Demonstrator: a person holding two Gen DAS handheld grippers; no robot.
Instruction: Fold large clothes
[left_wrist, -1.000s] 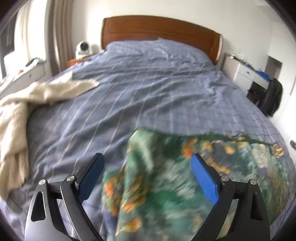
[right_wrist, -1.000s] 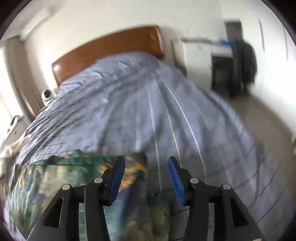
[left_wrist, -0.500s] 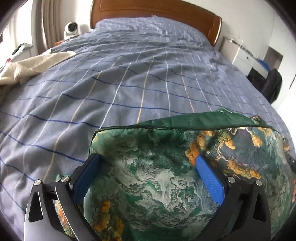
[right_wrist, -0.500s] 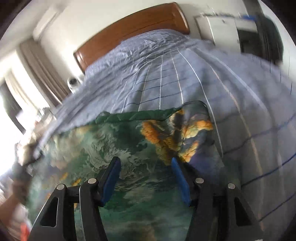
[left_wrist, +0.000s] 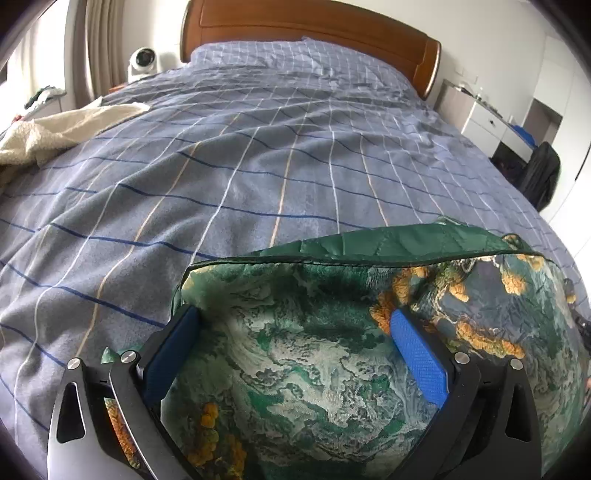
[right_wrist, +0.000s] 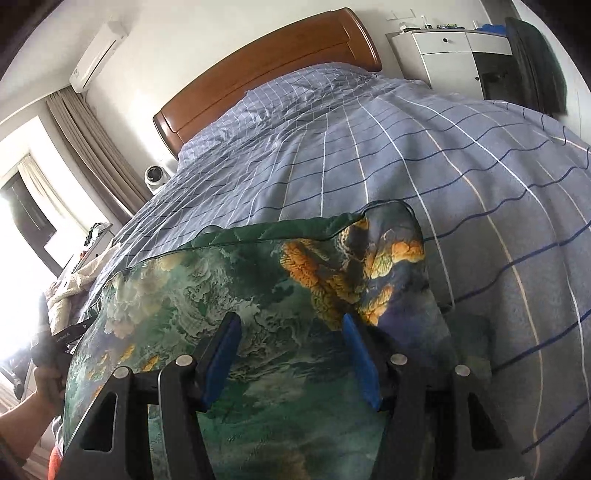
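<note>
At left, only the right wrist view shows the person's hand (right_wrist: 48, 376).

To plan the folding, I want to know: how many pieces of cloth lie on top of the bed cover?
2: the green printed garment at the near edge, and a cream blanket at the bed's left side. Others may be hidden outside the views.

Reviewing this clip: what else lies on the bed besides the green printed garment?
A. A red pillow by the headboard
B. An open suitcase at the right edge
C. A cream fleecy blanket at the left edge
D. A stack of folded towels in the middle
C: a cream fleecy blanket lies at the left edge of the checked bedcover, apart from the green printed garment; no pillow, towels or suitcase show.
</note>
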